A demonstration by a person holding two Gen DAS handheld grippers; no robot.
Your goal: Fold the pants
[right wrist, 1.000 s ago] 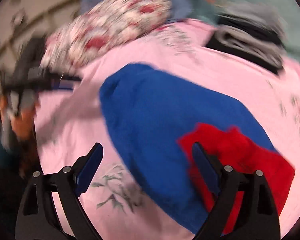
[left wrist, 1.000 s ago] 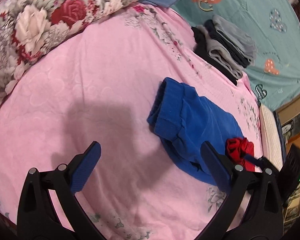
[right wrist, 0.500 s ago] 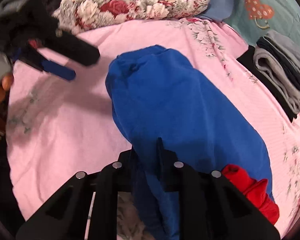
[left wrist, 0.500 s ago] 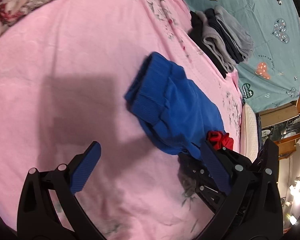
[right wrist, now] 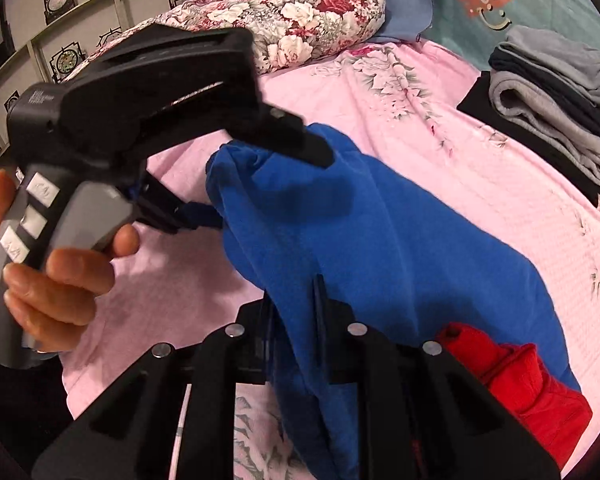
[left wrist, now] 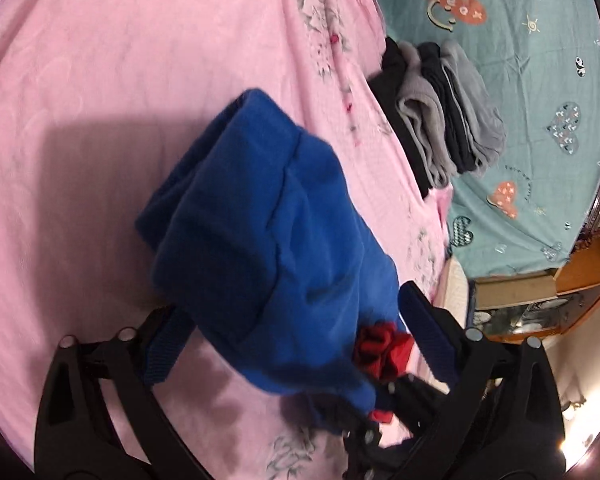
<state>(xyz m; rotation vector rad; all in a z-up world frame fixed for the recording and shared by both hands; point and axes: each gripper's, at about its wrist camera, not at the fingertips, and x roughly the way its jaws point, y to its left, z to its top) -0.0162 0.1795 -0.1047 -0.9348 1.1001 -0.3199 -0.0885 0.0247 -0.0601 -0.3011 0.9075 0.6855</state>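
Pants gripped on the pink bed

Blue pants [right wrist: 380, 240] are spread across the pink blanket [left wrist: 100, 120]. At their left end, the left gripper [left wrist: 292, 340] is held wide open around the fabric by a hand [right wrist: 56, 272]. The right gripper [right wrist: 292, 312] is clamped on the near edge. Folded grey and black clothes [right wrist: 552, 112] are stacked near the blanket's far right edge.

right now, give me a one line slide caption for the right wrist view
Right gripper clamped on blue pants on a pink bedspread, left gripper at their far end.
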